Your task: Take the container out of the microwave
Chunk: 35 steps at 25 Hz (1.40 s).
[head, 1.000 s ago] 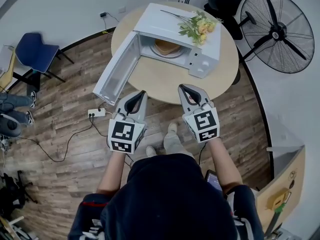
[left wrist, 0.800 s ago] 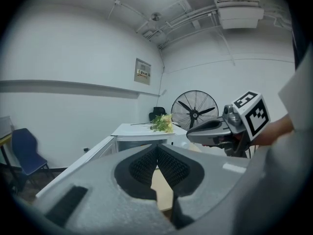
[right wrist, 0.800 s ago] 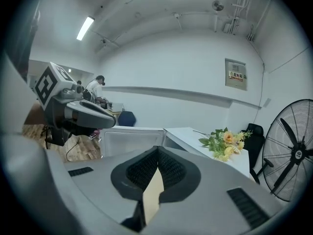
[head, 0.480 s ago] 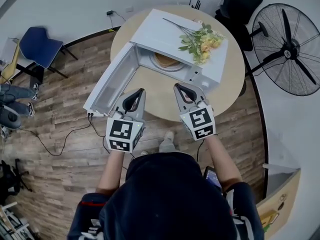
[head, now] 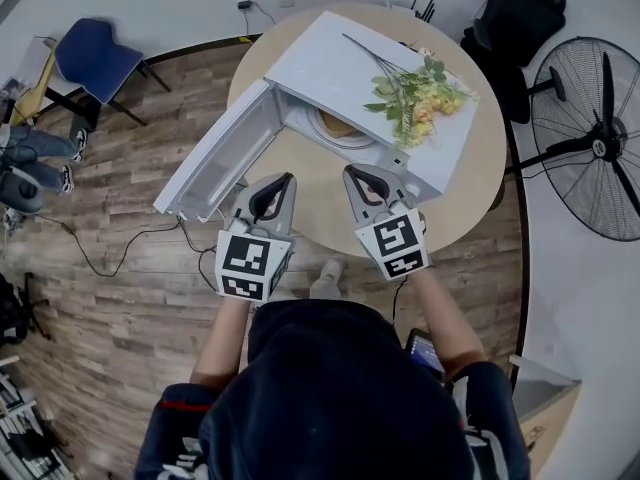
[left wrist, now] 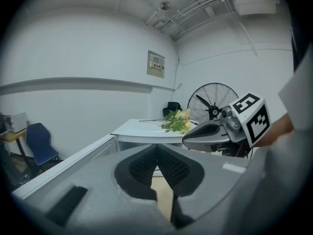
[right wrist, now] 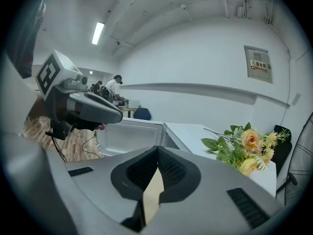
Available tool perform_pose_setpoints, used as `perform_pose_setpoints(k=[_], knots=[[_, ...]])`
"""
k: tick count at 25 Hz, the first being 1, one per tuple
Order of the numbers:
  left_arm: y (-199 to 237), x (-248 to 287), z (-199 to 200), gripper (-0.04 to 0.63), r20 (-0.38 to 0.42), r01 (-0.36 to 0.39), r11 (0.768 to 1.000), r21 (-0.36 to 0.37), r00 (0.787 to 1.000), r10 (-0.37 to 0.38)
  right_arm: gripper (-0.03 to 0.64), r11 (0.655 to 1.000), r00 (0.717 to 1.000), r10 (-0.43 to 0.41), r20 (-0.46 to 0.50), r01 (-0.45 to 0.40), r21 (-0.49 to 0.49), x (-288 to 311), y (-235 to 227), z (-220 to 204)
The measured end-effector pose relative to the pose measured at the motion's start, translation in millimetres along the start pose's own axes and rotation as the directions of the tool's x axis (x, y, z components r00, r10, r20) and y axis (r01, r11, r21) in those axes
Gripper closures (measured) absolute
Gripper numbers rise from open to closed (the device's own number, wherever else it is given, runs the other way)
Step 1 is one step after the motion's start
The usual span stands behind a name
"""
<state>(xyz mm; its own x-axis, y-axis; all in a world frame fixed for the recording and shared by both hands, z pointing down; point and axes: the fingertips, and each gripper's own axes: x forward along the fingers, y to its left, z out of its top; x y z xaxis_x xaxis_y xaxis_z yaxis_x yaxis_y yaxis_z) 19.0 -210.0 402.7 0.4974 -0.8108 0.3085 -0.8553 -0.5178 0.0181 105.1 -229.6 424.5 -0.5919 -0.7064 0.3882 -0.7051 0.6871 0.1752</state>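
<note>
The microwave stands on the round tabletop, its long axis running from 10 to 4 o'clock in the head view and its mouth facing about 7 o'clock, towards the person. Its door is swung wide open and reaches out past the tabletop's edge towards 8 o'clock. The container sits inside the cavity on the round turntable: a low, tan, round thing lying flat, with only its near part showing under the microwave's roof, so no long axis can be made out. Flowers lie on the microwave's top, stems towards 10 o'clock and blooms towards 4 o'clock. Both grippers hover over the tabletop's near edge at 6 o'clock of the cavity, side by side and pointing at it. The left gripper has its jaws closed tip to tip on nothing; the right gripper is likewise closed and empty. Neither touches the microwave or the container.
</note>
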Motion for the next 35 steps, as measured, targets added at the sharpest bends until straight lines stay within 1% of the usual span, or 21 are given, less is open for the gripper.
perform_pose_setpoints(k=[5, 8, 14, 17, 21, 25, 29, 31, 35], knots=[[3, 2, -5, 0.581, -0.015, -0.026, 1.0, -0.007, 1.0, 0.026, 0.609, 0.998, 0.999, 0.045, -0.009, -0.045, -0.032, 16, 6, -6], [6, 3, -10, 0.581, -0.028, -0.03, 0.999, -0.013, 0.999, 0.03, 0.609, 0.997, 0.998, 0.059, -0.033, -0.061, -0.046, 24, 10, -13], [17, 9, -16, 0.581, -0.047, 0.009, 1.0, -0.026, 0.999, -0.01, 0.609, 0.997, 0.995, 0.03, -0.095, -0.037, -0.071, 40, 8, -19], [26, 14, -17, 0.581, -0.056, 0.033, 0.999, -0.028, 0.998, -0.035, 0.609, 0.996, 0.986, -0.003, -0.168, -0.012, -0.089, 53, 2, -31], [39, 21, -23, 0.58, -0.074, 0.059, 0.998, -0.037, 0.995, -0.061, 0.609, 0.994, 0.958, -0.007, -0.287, -0.024, -0.105, 73, -2, -58], [50, 26, -33, 0.581, -0.099, 0.078, 0.996, -0.046, 0.992, -0.082, 0.607, 0.982, 0.925, 0.017, -0.379, -0.087, -0.168, 94, 3, -82], [58, 29, -44, 0.581, -0.12, 0.09, 0.994, -0.061, 0.988, -0.097, 0.607, 0.969, 0.881, 0.047, -0.471, -0.155, -0.194, 114, 8, -106], [62, 30, -50, 0.581, -0.133, 0.096, 0.993, -0.066, 0.986, -0.104, 0.607, 0.962, 0.865, 0.032, -0.501, -0.163, -0.219, 124, 6, -115], [71, 31, -62, 0.58, -0.158, 0.097, 0.992, -0.085, 0.981, -0.11, 0.606, 0.952, 0.844, 0.003, -0.536, -0.166, -0.256, 144, -3, -129]])
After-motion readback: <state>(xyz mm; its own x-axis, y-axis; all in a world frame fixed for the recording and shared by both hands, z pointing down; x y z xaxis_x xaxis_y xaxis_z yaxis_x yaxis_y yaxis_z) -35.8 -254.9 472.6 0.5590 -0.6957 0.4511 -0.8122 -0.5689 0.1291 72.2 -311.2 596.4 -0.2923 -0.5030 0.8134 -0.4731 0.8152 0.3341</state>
